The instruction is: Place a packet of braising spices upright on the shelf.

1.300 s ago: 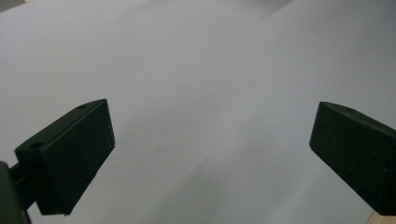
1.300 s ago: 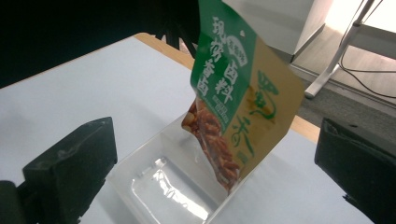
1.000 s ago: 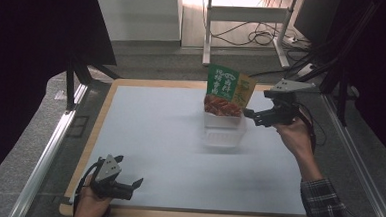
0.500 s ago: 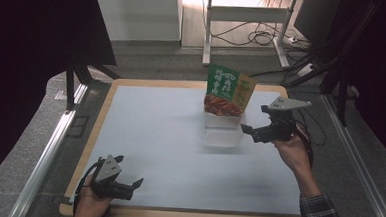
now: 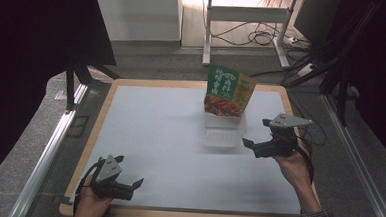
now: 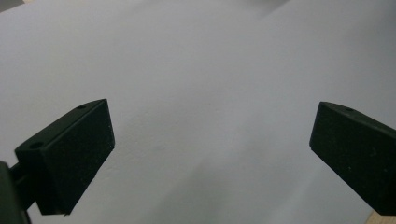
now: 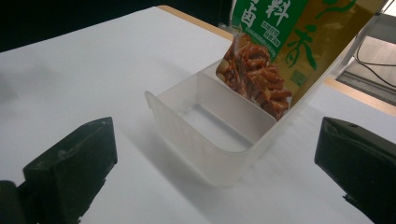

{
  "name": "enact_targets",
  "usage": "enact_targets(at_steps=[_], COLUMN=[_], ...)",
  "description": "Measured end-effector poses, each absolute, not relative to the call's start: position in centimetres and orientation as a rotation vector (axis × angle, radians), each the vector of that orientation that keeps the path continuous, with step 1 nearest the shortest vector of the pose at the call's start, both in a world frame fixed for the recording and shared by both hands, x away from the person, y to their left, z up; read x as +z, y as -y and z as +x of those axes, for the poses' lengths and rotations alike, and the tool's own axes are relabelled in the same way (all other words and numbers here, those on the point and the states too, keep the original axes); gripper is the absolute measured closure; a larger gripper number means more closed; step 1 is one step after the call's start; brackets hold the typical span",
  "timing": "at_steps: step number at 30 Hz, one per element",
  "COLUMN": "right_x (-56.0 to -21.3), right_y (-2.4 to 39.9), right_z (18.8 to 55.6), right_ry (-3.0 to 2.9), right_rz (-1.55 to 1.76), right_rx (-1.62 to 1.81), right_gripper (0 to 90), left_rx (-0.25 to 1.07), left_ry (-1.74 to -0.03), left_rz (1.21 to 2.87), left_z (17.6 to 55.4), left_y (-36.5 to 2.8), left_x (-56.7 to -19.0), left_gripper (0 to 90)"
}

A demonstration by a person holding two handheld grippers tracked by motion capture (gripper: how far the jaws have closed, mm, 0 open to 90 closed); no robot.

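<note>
Clear tub (image 7: 219, 135) before right hand-held gripper (image 7: 210, 177)

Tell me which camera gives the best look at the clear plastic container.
The right gripper view: the clear plastic container sits close between the open jaws, its walls and two compartments plain, with the seasoning packet standing in the far one. The high view shows it small and faint. The left gripper view faces bare white table surface.

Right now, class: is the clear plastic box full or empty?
Partly filled. The box has two compartments: the near one is empty, its bare floor showing, and the far one holds a green snack packet standing upright.
</note>
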State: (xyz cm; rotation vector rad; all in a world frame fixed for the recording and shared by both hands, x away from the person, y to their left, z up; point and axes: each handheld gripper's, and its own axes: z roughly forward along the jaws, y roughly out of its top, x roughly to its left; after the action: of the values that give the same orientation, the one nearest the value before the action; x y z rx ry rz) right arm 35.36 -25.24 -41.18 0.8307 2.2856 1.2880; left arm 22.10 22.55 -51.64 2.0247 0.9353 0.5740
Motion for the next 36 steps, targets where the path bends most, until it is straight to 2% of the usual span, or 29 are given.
enact_targets(at_steps=[36], right_x=[-45.1], right_y=[26.6], right_z=[28.7], right_ry=[-2.289], right_rz=[0.773], right_rx=[1.234], right_gripper=[0.0], left_rx=[0.577], left_ry=[-0.935], left_rz=[2.028], left_z=[22.0], left_y=[-22.4], left_x=[-51.7], left_gripper=[0.0])
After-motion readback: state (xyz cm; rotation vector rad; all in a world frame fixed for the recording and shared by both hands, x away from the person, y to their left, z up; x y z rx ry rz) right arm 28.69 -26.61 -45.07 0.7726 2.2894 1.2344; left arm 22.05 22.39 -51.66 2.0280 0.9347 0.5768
